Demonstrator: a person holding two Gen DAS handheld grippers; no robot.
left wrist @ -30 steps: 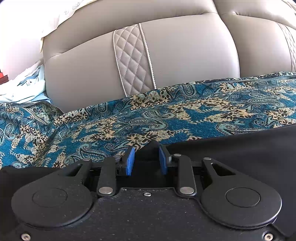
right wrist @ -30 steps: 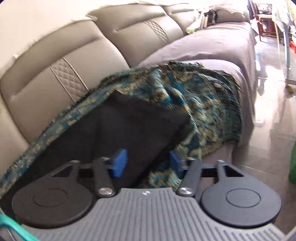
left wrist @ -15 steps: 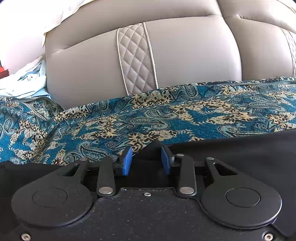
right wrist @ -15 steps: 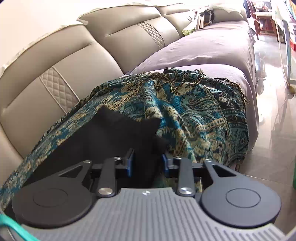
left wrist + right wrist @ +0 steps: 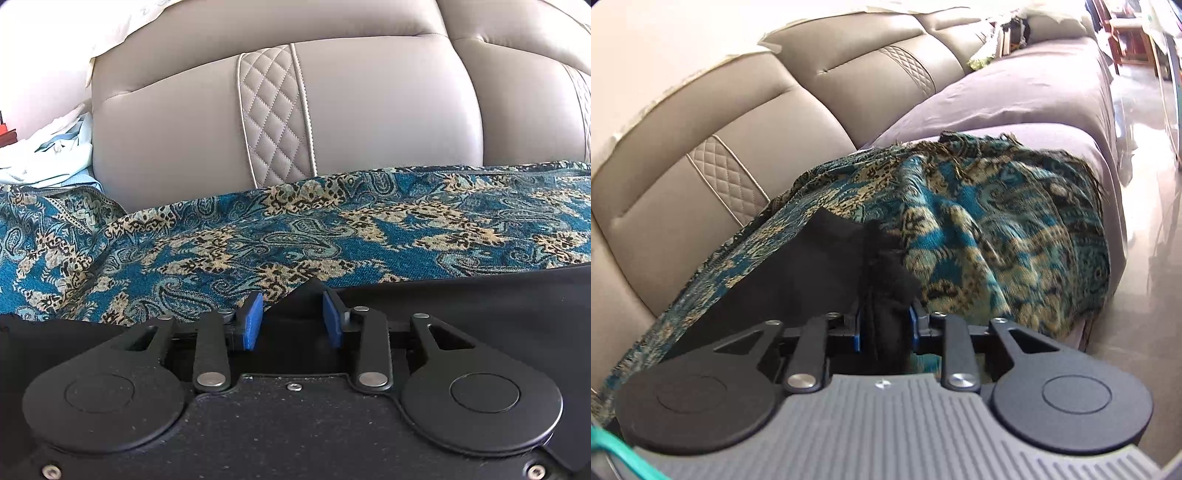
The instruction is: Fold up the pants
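Pants (image 5: 480,306), black and plain, lie spread on a blue-and-tan paisley throw (image 5: 295,229) that covers the sofa seat; from the left wrist camera a peaked corner of the black cloth stands up between the blue pads of the left gripper (image 5: 293,317); the right pad touches the cloth while a sliver of the throw shows between the left pad and the peak, so whether this gripper truly pinches the fabric I cannot tell; behind the throw rises the taupe leather sofa back (image 5: 388,110) with its quilted diamond strip (image 5: 275,118); at the far left a heap of pale blue and white cloth (image 5: 48,155) rests beside the cushion.

From the right wrist camera the pants (image 5: 783,280) run away to the left over the throw (image 5: 997,229), and their near end is bunched into a dark wad that sits squarely between the pads of the right gripper (image 5: 885,325); the jaws are drawn in close on both sides of that wad, clamping it; the throw's fringed edge hangs over the front of the seat; farther along, a mauve cover (image 5: 1034,85) drapes the rest of the sofa, and the glossy floor (image 5: 1145,221) lies to the right.
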